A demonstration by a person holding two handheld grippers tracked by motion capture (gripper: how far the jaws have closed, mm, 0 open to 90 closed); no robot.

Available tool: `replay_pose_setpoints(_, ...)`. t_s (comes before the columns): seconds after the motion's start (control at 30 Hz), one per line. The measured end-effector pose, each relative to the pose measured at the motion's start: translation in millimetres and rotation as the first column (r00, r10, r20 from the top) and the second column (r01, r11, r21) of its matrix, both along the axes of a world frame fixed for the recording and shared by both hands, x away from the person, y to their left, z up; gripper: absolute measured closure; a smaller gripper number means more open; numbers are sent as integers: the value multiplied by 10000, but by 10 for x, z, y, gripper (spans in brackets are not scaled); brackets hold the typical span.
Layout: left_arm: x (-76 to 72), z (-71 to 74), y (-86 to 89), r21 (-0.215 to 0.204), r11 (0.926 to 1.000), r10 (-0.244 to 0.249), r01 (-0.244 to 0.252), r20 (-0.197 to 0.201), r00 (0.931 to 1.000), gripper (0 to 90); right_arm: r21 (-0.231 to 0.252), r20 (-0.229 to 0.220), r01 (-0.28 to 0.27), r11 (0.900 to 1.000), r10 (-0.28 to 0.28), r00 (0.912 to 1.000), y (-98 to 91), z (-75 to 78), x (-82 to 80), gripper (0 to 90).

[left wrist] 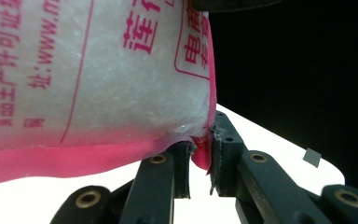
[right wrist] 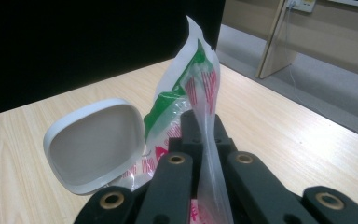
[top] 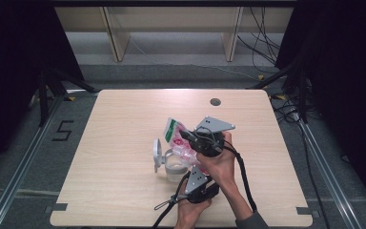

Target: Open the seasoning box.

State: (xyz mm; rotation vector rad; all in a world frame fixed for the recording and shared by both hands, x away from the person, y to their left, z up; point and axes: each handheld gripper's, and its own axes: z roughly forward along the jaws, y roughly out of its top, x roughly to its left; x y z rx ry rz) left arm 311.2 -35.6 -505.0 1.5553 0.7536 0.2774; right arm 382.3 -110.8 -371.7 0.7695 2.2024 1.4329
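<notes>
Plastic bag (top: 177, 138), pinched by both the left gripper (left wrist: 199, 161) and right gripper (right wrist: 205, 154), could tear and spill beside the container (top: 171, 164).

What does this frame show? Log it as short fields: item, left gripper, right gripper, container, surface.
item: plastic bag of white grains, pink and green print
left gripper: shut on the bag's pink bottom corner
right gripper: shut on the bag's clear film
container: white, beneath the bag, hinged lid open
surface: wooden table
</notes>
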Motion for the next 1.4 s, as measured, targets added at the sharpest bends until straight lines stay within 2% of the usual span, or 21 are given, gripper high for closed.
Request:
replay_pose_setpoints(0.07, -8, 14, 8, 173, 9998, 107, -105, -99, 9999, 793, -113, 151, -97, 9999, 99, 9998, -1, 7, 13, 900)
replay_pose_setpoints(0.13, -7, 13, 7, 169, 9998, 112, -111, -80, 9999, 792, -162, 207, -182, 9997, 185, 9996, 8, 5, 18, 900)
replay_pose_setpoints(0.23, 6, 4, 2, -36, 10000, 63, -62, 53, 10000, 793, -91, 41, -303, 9995, 303, 9995, 24, 5, 18, 900)
replay_pose_setpoints(0.3, -5, 18, 10, 64, 9999, 82, -82, -35, 10000, 792, -2, -84, -201, 9998, 201, 9998, 25, 11, 3, 900)
replay_pose_setpoints(0.37, -2, 19, 10, 78, 9999, 76, -76, -24, 10000, 793, -19, 198, -16, 10000, 17, 9998, 26, 14, 2, 900)
replay_pose_setpoints(0.43, 14, 9, 1, -73, 10000, -30, 30, 24, 10000, 792, -170, 94, -108, 9998, 109, 9999, 6, 20, 11, 900)
replay_pose_setpoints(0.57, 10, 16, 9, 16, 10000, 33, -33, -4, 10000, 792, 50, -141, -164, 9999, 165, 9998, 25, 11, 5, 900)
replay_pose_setpoints(0.63, 17, 11, 6, -85, 10000, -30, 30, 25, 10000, 792, -110, -53, -184, 9998, 183, 9998, 19, 18, 5, 900)
replay_pose_setpoints(0.7, 10, 20, 9, 18, 10000, 36, -36, -37, 10000, 792, -148, 111, -269, 9995, 270, 9996, 24, 15, 17, 900)
replay_pose_setpoints(0.73, 18, 12, 5, -128, 9999, -56, 56, 38, 10000, 792, -197, 146, -191, 9996, 194, 9997, 25, 18, 13, 900)
replay_pose_setpoints(0.77, 14, 17, 8, -59, 10000, 10, -10, -10, 10000, 792, -62, -31, -85, 9999, 85, 10000, 33, 16, 1, 900)
replay_pose_setpoints(0.83, 16, 21, 8, -57, 10000, 19, -19, -47, 10000, 792, -119, 96, -257, 9996, 258, 9996, 33, 19, 12, 900)
replay_pose_setpoints(0.93, 14, 31, 11, 24, 10000, 67, -67, -40, 10000, 792, -318, 363, -227, 9992, 239, 9991, 42, 35, 6, 900)
replay_pose_setpoints(0.97, 14, 34, 14, 50, 10000, 79, -78, -68, 9999, 792, -248, 434, -149, 9996, 160, 9989, 50, 33, 5, 900)
replay_pose_setpoints(1.03, 19, 24, 3, -102, 9999, 60, -59, 49, 10000, 790, -298, 298, -260, 9992, 269, 9992, 42, 40, 7, 900)
replay_pose_setpoints(1.13, 12, 30, 8, -13, 10000, 70, -70, -16, 10000, 790, -216, 321, -241, 9995, 248, 9992, 46, 36, 11, 900)
replay_pose_setpoints(1.2, 14, 29, -1, -146, 9999, 33, -33, 30, 10000, 790, -153, 150, -239, 9996, 241, 9996, 51, 41, 0, 900)
replay_pose_setpoints(1.23, 20, 27, -4, -216, 9998, -46, 48, 83, 10000, 790, -202, 339, -312, 9993, 318, 9989, 45, 44, 7, 900)
replay_pose_setpoints(1.27, 19, 28, -5, -224, 9997, -31, 33, 90, 10000, 790, -89, 121, -328, 9994, 329, 9994, 50, 48, 0, 900)
replay_pose_setpoints(1.3, 19, 29, -3, -215, 9998, -18, 20, 90, 10000, 790, -167, 321, -337, 9993, 342, 9989, 38, 52, 7, 900)
replay_pose_setpoints(1.4, 15, 38, -1, -89, 10000, 20, -20, 17, 10000, 790, -124, 290, -251, 9996, 254, 9993, 48, 54, -11, 900)
